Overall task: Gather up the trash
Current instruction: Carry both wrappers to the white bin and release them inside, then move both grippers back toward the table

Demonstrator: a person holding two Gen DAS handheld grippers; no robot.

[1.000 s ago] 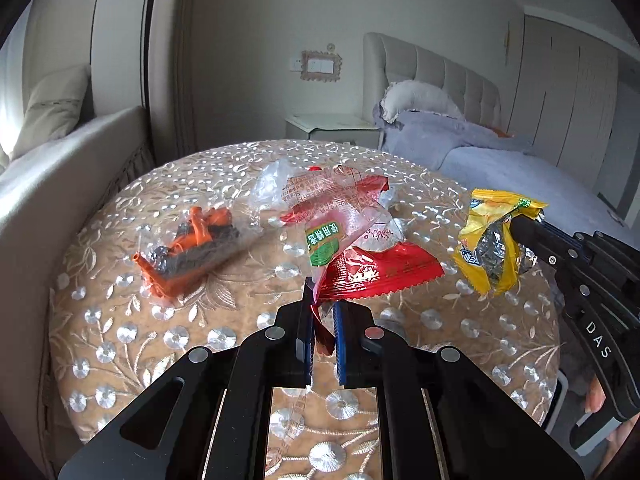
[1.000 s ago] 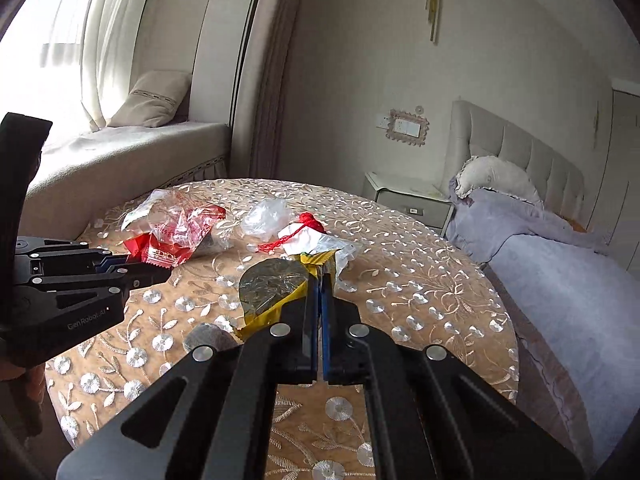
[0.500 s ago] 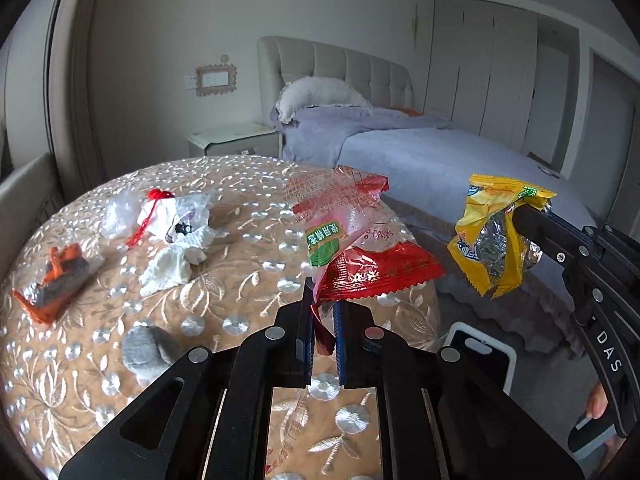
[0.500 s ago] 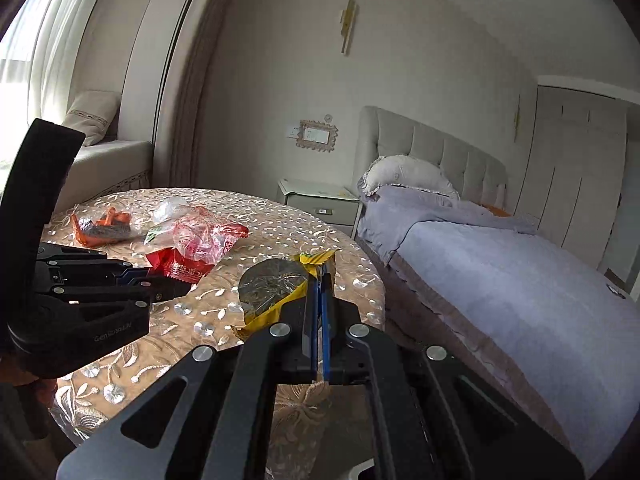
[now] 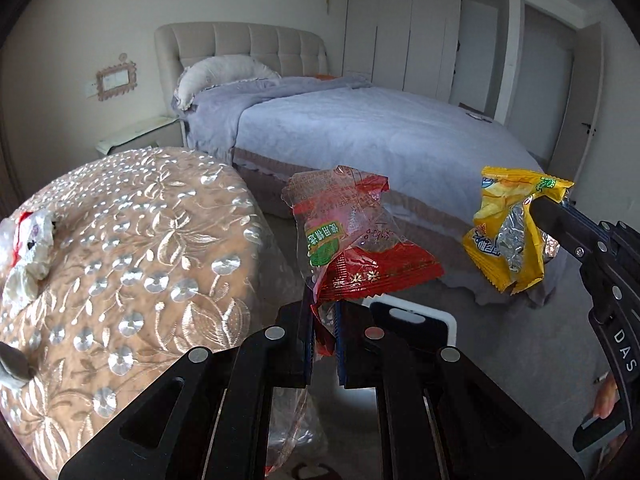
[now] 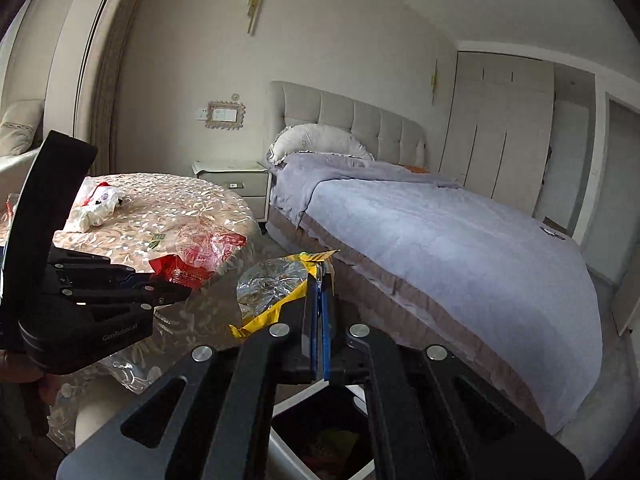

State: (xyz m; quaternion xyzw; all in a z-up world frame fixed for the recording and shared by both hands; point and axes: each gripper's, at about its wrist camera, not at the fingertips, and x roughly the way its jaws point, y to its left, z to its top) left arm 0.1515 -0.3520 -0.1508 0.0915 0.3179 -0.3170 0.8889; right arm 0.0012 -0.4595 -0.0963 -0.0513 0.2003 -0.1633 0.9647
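Observation:
My left gripper [image 5: 324,312] is shut on a red and clear snack wrapper [image 5: 352,236], held in the air past the round table's edge. The same wrapper [image 6: 200,252] and left gripper [image 6: 176,284] show at the left of the right wrist view. My right gripper [image 6: 320,280] is shut on a yellow foil wrapper [image 6: 276,292], which also hangs at the right of the left wrist view as the yellow wrapper [image 5: 512,232] in the right gripper [image 5: 540,208]. A white trash bin [image 6: 324,436] with a black liner stands on the floor right under my right gripper; its rim [image 5: 416,316] shows behind my left fingers.
The round table [image 5: 140,248] with a gold embroidered cloth lies to the left, with crumpled white and red trash [image 5: 28,240] and a grey lump [image 5: 12,364] on it. A bed [image 5: 380,132] with a lilac cover fills the space ahead. A nightstand [image 6: 236,184] stands by the headboard.
Both grippers have swung right, off the table and toward the bed, each carrying its wrapper. The trash bin on the floor has come into view below them.

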